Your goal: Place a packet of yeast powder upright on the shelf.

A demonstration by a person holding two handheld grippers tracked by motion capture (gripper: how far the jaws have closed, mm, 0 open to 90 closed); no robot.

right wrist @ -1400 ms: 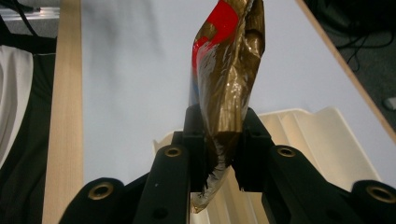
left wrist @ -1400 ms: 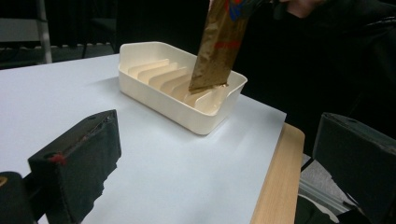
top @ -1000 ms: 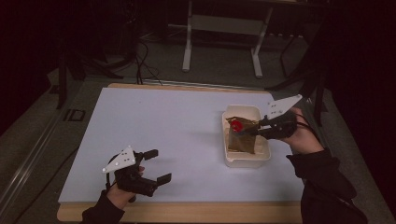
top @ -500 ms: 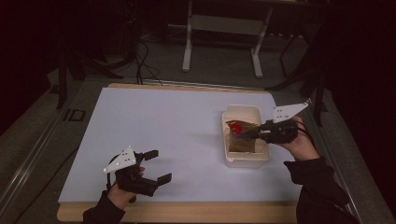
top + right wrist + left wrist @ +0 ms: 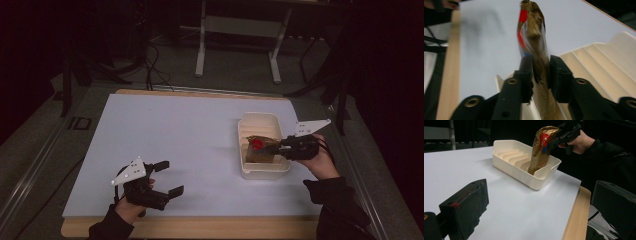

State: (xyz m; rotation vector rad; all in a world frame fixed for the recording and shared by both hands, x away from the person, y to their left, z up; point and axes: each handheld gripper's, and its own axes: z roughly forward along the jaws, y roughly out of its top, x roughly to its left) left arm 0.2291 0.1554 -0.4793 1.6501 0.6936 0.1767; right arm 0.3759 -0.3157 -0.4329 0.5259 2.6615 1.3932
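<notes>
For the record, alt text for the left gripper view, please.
A gold packet stands upright in a cream ribbed tray on a white table, pinched near its top by the right gripper. The left gripper frames the foreground, jaws wide apart.

No readable text anywhere. The gold packet (image 5: pixel 541 150) has a red and blue patch on its front, but whatever is printed there is too small and blurred to read. On the floor left of the table (image 5: pixel 190 150) there is a marking (image 5: pixel 79 123) resembling "ID"; can't confirm the letters.
</notes>
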